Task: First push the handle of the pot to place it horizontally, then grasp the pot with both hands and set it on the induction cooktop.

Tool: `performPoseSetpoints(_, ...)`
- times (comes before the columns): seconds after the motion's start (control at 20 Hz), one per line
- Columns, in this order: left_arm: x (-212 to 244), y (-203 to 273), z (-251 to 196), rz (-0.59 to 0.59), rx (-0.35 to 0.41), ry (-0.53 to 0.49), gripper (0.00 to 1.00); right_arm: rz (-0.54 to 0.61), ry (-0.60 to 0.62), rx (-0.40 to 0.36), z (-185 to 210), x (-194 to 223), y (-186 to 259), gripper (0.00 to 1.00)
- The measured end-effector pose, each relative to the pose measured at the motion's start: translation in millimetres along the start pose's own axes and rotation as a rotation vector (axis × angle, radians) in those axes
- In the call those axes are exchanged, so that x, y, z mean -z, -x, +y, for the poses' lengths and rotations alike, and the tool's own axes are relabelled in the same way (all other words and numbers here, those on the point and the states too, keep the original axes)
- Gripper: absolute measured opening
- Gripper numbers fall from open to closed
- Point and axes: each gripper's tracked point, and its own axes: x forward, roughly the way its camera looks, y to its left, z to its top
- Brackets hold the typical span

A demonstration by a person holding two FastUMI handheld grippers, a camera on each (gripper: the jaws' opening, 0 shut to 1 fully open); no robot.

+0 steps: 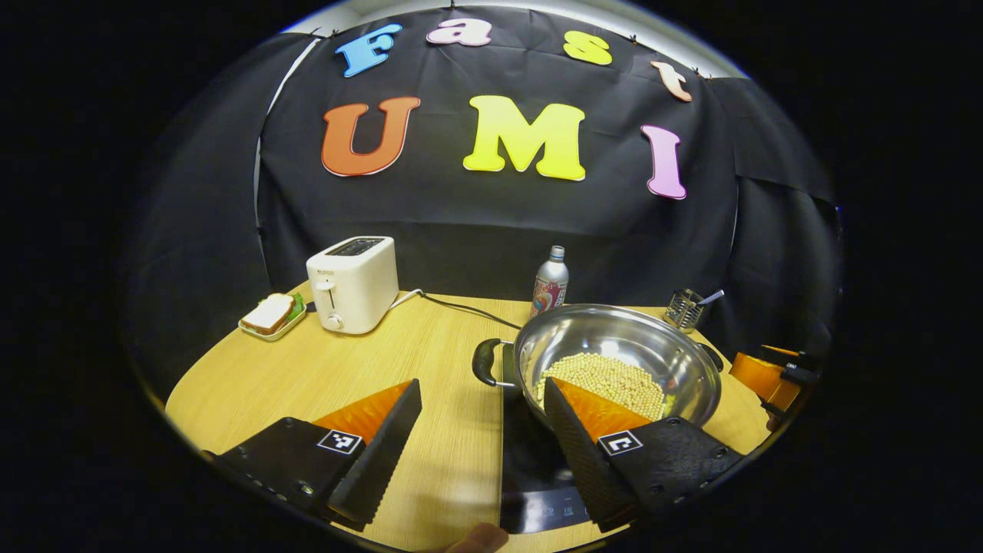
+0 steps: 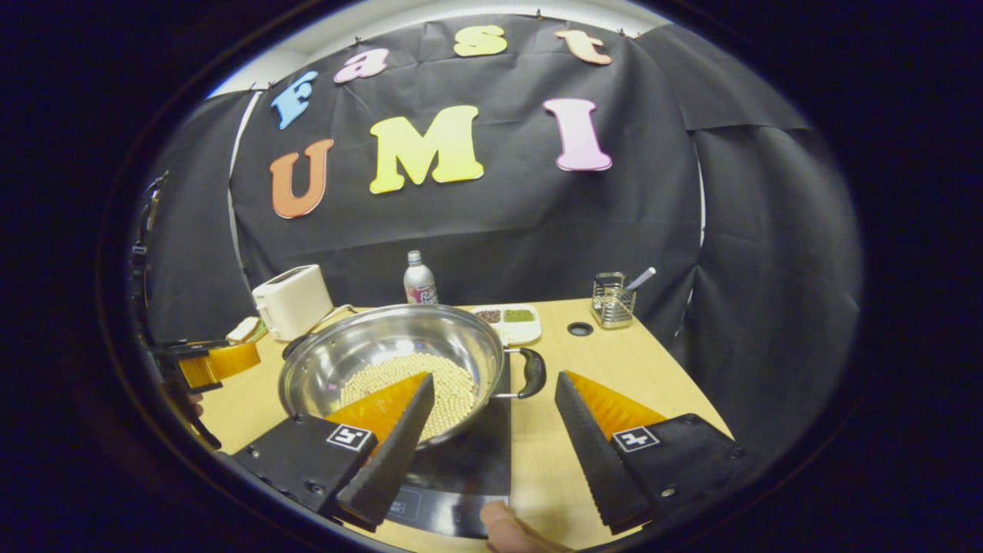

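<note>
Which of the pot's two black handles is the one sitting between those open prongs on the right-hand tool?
The pot handle on the side of the wire holder. It lies in the right tool's open gap; the other handle faces the toaster.

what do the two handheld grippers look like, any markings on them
Each gripper, left gripper and right gripper, has two wedge-shaped fingers with ridged, serrated inner faces. Each finger sits on a dark bolted base plate bearing a small square black-and-white tag. No cables are visible on them.
</note>
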Motion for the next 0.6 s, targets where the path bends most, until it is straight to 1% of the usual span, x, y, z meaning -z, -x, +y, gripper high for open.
performPoseSetpoints(0.2, -0.7, 42.6, -9.6, -0.043, 0.020, -0.013, 0.95, -0.039, -0.012, 0.024, -6.6, -0.7, 38.3, 0.99)
performPoseSetpoints(0.35, -3.8, 77.4, -19.4, -0.088, 0.033, -0.033, 0.95, -0.057, -0.003, 0.058, -13.2, 4.5, 69.2, 0.99)
performPoseSetpoints(0.6, -24.3, 134.4, -30.9, -0.175, 0.039, -0.075, 0.95, -0.144, 0.026, 0.074, -14.5, -8.5, 130.0, 0.99)
